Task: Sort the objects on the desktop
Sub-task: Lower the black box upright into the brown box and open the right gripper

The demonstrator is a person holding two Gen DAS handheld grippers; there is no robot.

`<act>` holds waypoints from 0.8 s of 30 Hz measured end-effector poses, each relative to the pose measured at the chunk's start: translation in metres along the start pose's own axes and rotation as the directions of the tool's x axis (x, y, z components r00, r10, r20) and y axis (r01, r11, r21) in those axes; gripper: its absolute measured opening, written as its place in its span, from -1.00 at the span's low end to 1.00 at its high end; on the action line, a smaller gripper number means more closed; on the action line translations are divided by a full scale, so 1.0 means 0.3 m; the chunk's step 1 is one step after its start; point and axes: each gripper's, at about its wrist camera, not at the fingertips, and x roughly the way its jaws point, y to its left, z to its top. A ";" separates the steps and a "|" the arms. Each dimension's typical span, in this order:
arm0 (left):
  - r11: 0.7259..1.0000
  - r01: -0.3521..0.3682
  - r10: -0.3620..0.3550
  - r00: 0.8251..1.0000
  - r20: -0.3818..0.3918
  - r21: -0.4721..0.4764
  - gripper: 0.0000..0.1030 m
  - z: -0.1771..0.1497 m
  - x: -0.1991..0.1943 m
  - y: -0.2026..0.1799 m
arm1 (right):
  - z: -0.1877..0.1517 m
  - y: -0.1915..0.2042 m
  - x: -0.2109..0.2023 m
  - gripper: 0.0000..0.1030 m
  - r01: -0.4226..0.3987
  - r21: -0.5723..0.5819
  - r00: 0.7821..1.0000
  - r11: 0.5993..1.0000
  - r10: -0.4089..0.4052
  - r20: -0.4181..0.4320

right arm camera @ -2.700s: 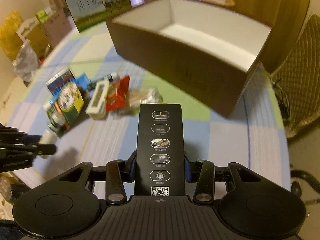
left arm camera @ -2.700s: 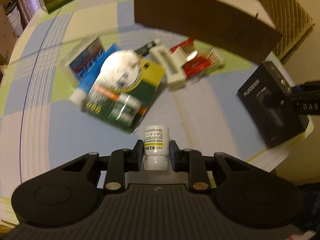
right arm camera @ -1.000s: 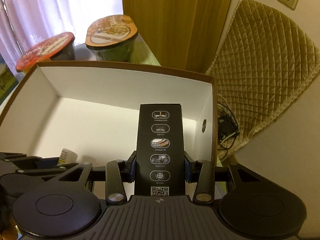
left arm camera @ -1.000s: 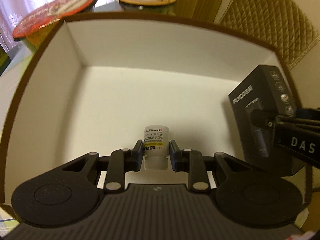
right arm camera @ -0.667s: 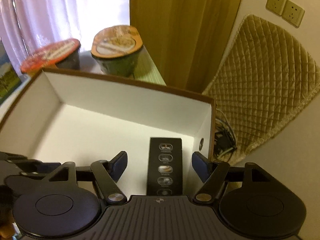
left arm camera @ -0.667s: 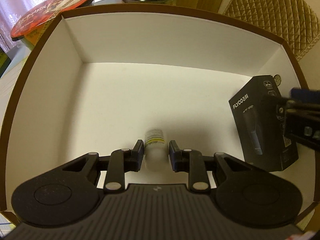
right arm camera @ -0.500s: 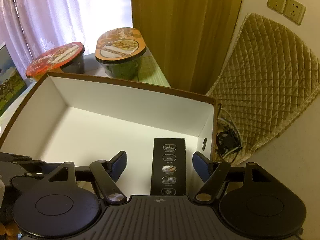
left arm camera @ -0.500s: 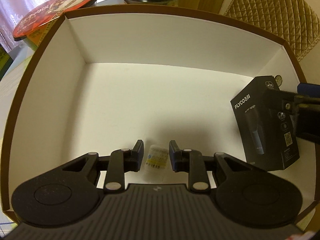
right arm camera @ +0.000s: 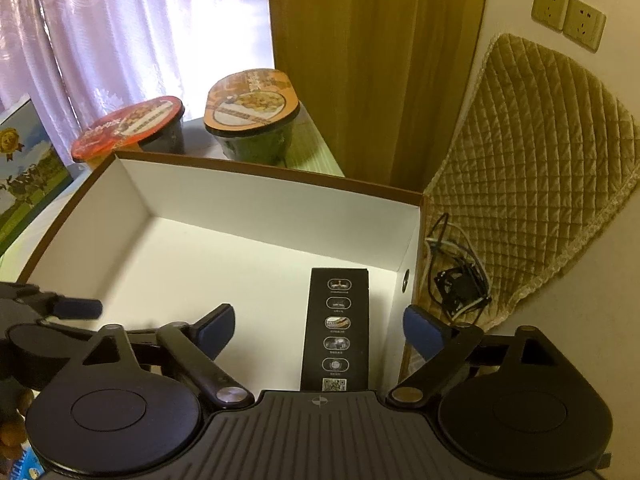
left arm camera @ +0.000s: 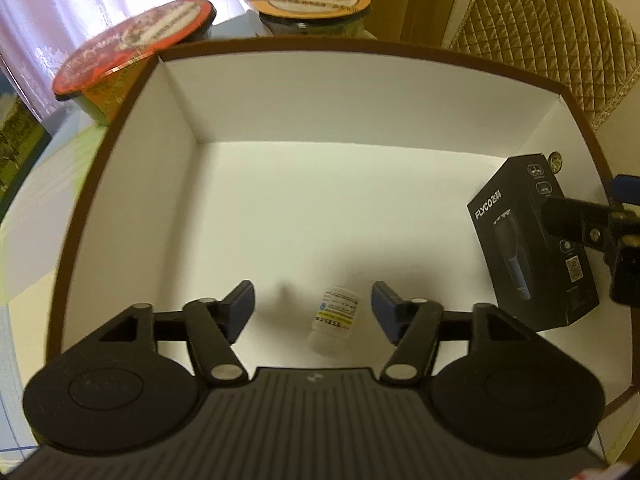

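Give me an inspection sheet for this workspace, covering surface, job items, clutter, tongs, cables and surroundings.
Surface: checked tablecloth under a white-lined box.
Job's things: small white bottle lying on the box floor; black carton near the box's right wall.
Clutter: two noodle bowls behind the box.
Grippers: left tongs open above the bottle; right tongs open above the carton.
Cables: tangle beside the box.
Surroundings: curtain, wall sockets, quilted cover.

table, open box on it (two noodle bowls behind)
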 end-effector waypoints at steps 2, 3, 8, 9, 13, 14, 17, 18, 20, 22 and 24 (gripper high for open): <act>1.000 -0.006 0.006 1.000 0.012 0.001 0.31 0.001 -0.018 0.001 | -0.004 0.003 -0.012 0.90 -0.002 -0.009 1.000 1.000 0.002 0.007; 1.000 -0.008 0.008 1.000 0.018 0.002 0.37 0.000 -0.030 0.003 | -0.006 0.003 -0.018 0.91 0.000 -0.011 1.000 1.000 0.000 0.011; 0.999 -0.043 0.042 0.997 0.062 0.019 0.52 -0.005 -0.082 0.001 | -0.019 -0.005 -0.049 0.96 -0.003 -0.007 1.000 1.000 0.003 0.022; 0.999 -0.047 0.045 0.997 0.067 0.021 0.59 -0.005 -0.093 0.001 | -0.021 -0.006 -0.057 0.96 -0.005 -0.007 1.000 1.000 0.005 0.023; 0.997 -0.075 0.073 0.993 0.096 0.016 0.65 -0.015 -0.136 0.008 | -0.036 -0.009 -0.088 0.96 -0.010 -0.006 0.999 1.000 0.010 0.032; 0.996 -0.084 0.082 0.991 0.102 0.014 0.65 -0.018 -0.146 0.010 | -0.041 -0.008 -0.097 0.96 -0.014 -0.007 0.999 1.000 0.014 0.033; 0.995 -0.095 0.094 0.988 0.123 0.003 0.66 -0.029 -0.177 0.017 | -0.059 -0.002 -0.121 0.96 -0.021 -0.013 0.999 1.000 0.022 0.036; 0.995 -0.096 0.096 0.987 0.131 -0.004 0.68 -0.034 -0.190 0.020 | -0.067 0.002 -0.131 0.96 -0.024 -0.017 0.999 1.000 0.025 0.038; 0.995 -0.100 0.101 0.984 0.145 -0.013 0.69 -0.045 -0.220 0.024 | -0.081 0.007 -0.147 0.96 -0.025 -0.023 0.999 0.999 0.026 0.041; 0.994 -0.107 0.110 0.981 0.157 -0.025 0.70 -0.059 -0.250 0.025 | -0.095 0.013 -0.166 0.96 -0.027 -0.027 0.999 0.999 0.028 0.044; 0.994 -0.107 0.111 0.980 0.168 -0.032 0.70 -0.074 -0.275 0.026 | -0.106 0.016 -0.184 0.96 -0.032 -0.027 0.998 0.999 0.033 0.050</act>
